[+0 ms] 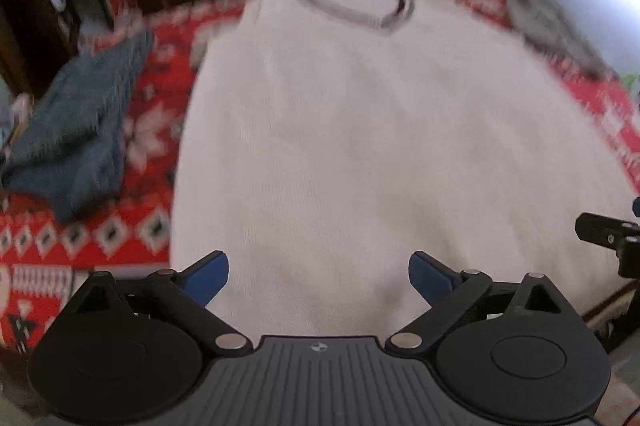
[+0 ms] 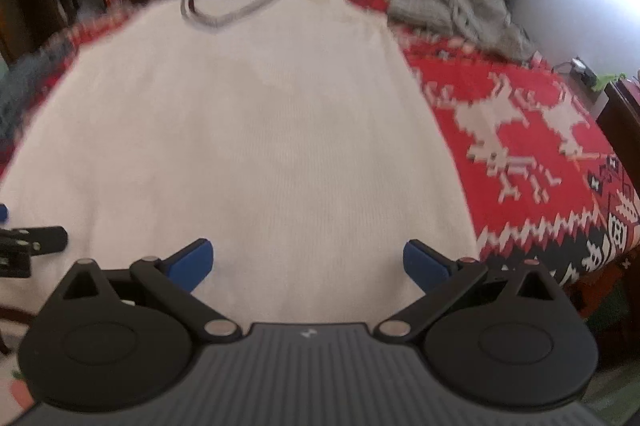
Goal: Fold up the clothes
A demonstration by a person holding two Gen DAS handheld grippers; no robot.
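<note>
A white sweater point(image 1: 360, 130) lies spread flat on a table covered with a red patterned cloth point(image 1: 120, 238). Its hem end is nearest the cameras and its neck is at the far end.

In the left wrist view, the left gripper point(image 1: 319, 276) is held above the hem end of the sweater. Its two blue fingertips point(image 1: 208, 278) are spread wide apart, with nothing between them but the white knit below. Whether they touch the fabric cannot be told. The black body of the right gripper point(image 1: 608, 234) shows at the right edge of this view, beside the same end of the sweater.

In the right wrist view, the right gripper point(image 2: 308, 264) sits likewise over the hem end of the sweater point(image 2: 248, 130), near its right side edge. Its blue fingertips point(image 2: 424, 266) are also spread wide and grip nothing. A part of the left gripper point(image 2: 32, 240) shows at the left edge.

The sweater is plain white with a fine knit. It has a V-shaped neckline point(image 1: 360, 14) trimmed in a grey band. The body lies smooth. The view is blurred, so finer detail is lost.

A folded blue-grey garment point(image 1: 76, 130) lies on the cloth to the left of the sweater, apart from it. A crumpled grey knit garment point(image 2: 456, 10) lies at the far right corner of the table. The cloth point(image 2: 520, 130) shows white reindeer figures on red
</note>
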